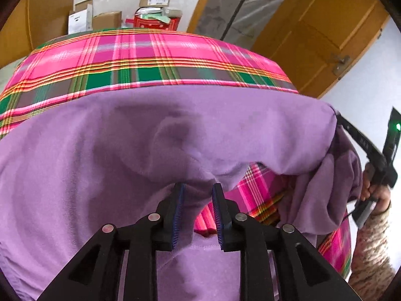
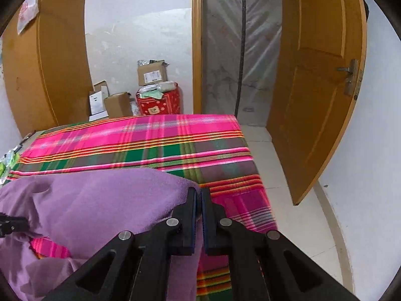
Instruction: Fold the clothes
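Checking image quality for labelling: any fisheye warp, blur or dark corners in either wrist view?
Left wrist: strong barrel bend in the plaid cloth, black corners, purple garment soft. Right wrist: door bows, corners vignetted, right gripper sharp, even light.

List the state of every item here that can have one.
Purple garment: partly lifted and draped over the plaid cloth.
Left gripper: jaws pinching a garment fold.
Right gripper: jaws shut on the garment's edge.
Wooden door: open.
Top cardboard box: flaps open.
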Demonstrator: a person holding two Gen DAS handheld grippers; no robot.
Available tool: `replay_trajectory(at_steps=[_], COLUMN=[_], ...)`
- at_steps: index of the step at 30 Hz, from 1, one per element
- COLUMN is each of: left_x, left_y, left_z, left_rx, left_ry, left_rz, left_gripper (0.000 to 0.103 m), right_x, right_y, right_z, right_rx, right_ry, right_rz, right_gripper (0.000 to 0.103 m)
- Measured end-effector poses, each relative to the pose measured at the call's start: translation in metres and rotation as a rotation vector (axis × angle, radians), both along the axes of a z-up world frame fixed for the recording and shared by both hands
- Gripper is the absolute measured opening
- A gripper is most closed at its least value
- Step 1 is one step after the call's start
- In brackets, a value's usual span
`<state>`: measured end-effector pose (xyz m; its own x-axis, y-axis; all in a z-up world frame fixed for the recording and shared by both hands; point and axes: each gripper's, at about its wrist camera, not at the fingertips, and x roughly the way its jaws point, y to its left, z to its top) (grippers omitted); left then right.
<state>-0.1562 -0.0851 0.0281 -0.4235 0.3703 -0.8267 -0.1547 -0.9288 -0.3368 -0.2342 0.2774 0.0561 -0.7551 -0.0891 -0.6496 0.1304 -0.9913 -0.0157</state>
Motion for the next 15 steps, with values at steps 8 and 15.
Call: replay_trajectory(at_steps=[8, 15], left_x=[0.005, 0.011], left_y=[0.009, 0.034], left_z=[-0.001, 0.001], left_rx=[0.067, 0.092], left_ry=[-0.005, -0.012], left_rz=[-0.003, -0.063], left_gripper=[0.024, 0.024], right_x=[-0.028, -0.049], right_y=[0.005, 0.012], right_z=[-0.009, -0.025], right_rx=[0.03, 0.017], right_ry=[-0.014, -0.05], right_rz=[-0.004, 0.015], right_gripper=[0.004, 0.004])
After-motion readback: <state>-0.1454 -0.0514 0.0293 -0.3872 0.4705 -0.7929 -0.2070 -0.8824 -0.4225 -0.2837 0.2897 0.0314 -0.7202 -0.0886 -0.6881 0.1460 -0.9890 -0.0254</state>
